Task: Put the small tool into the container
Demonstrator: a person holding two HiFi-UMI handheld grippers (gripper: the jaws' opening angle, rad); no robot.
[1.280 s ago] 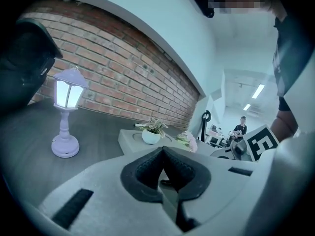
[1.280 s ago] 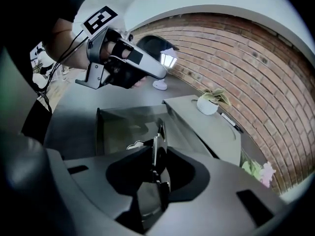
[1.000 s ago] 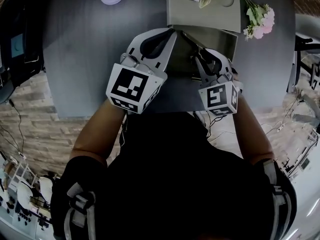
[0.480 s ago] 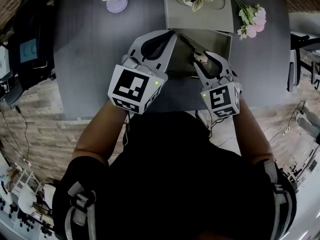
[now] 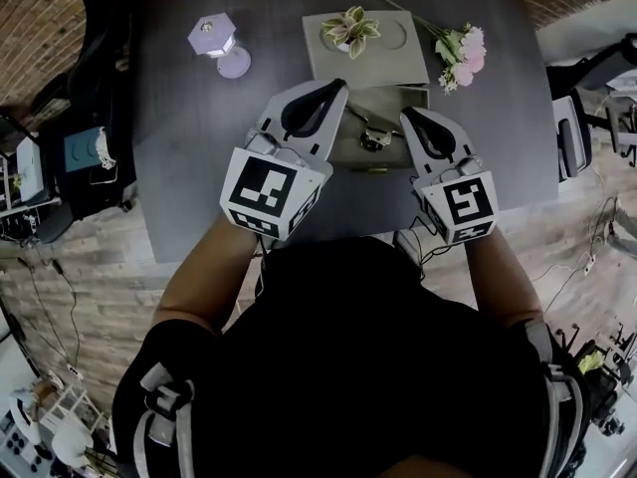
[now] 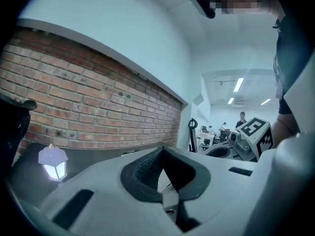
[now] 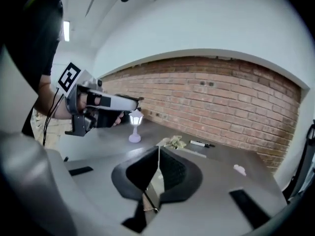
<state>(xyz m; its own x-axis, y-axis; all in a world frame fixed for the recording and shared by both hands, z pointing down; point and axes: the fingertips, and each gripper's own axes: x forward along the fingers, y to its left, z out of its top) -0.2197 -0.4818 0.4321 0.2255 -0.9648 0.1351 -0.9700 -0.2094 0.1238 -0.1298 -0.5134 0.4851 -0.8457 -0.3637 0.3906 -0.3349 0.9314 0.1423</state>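
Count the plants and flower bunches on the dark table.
2. A small potted plant stands on the grey tray at the far side of the table; a pink flower bunch lies by that tray's right edge. Others could lie out of view.

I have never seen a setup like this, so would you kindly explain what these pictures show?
A person holds tongs in each hand; the marker cubes belong to them. One camera looks down from the person's head; one rides on the left tongs, one on the right tongs. On the dark table stand a lantern, pink flowers and an open grey container with a plant on its lid; a small tool lies inside. Both tongs are shut, empty; the right ones just closed.
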